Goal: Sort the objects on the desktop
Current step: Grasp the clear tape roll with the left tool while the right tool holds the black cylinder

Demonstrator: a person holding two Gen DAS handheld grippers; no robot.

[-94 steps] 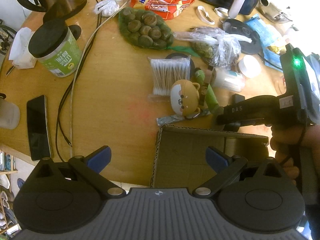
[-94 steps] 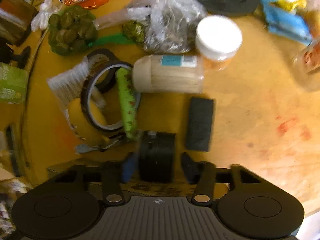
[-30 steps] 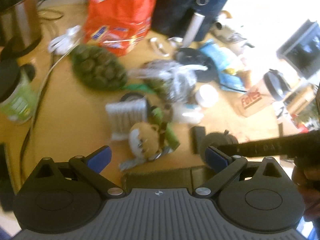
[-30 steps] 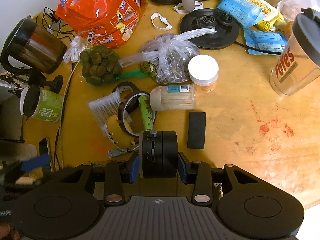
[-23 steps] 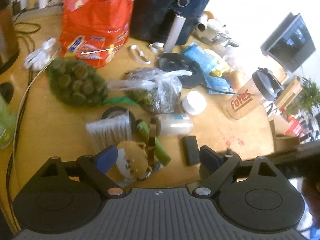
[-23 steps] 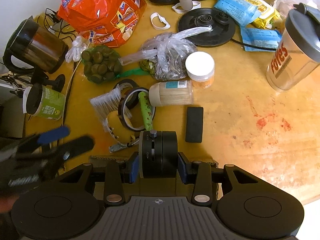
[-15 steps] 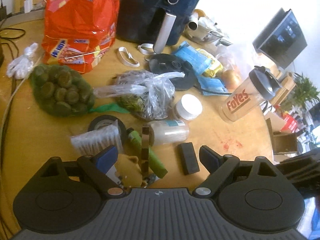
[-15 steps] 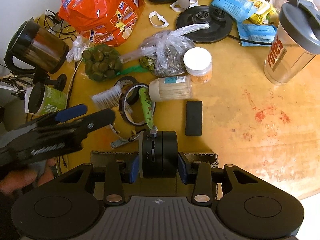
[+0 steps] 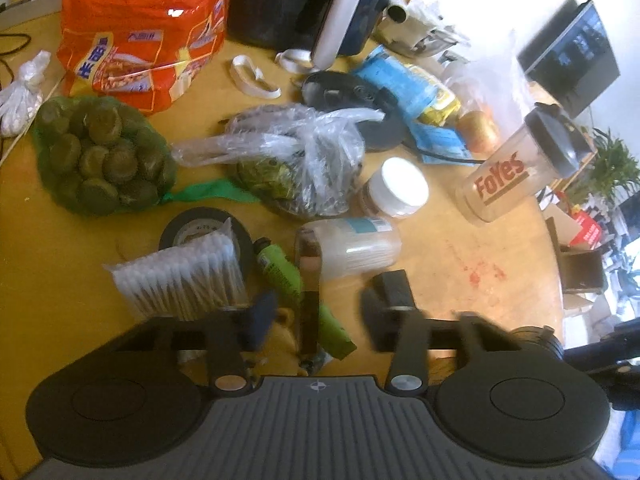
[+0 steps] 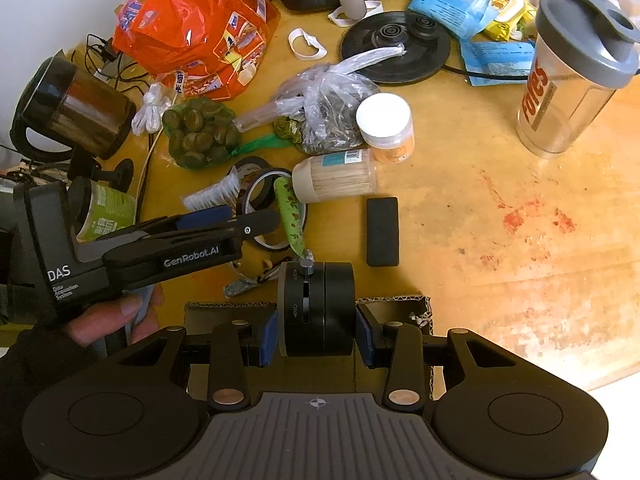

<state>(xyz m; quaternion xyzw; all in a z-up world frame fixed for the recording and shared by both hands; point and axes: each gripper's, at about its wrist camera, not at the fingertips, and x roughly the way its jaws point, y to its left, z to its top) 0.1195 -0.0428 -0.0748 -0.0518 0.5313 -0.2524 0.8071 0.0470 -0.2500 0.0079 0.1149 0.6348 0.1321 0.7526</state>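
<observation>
The right gripper [image 10: 316,338] held a black, drum-shaped device [image 10: 317,308] marked with an on/off slider, its blue-padded fingers clamped on the flat sides, directly above an open cardboard box [image 10: 416,308] at the lower centre of the right wrist frame. The box's inside was hidden, so how much had already been sorted could not be told. Much clutter lay loose on the scuffed, red-stained wooden tabletop [image 10: 500,240]: a flat black block [image 10: 383,231], a clear cylinder of toothpicks [image 10: 335,176] lying on its side, a soft green tube [image 10: 290,216], a ring of brown tape [image 10: 264,190] and a crinkled pack of cotton swabs [image 9: 180,276]. At the left of that frame, the left gripper [image 9: 316,316] reached over the tape and tube, its blurred fingers apart and holding nothing.
</observation>
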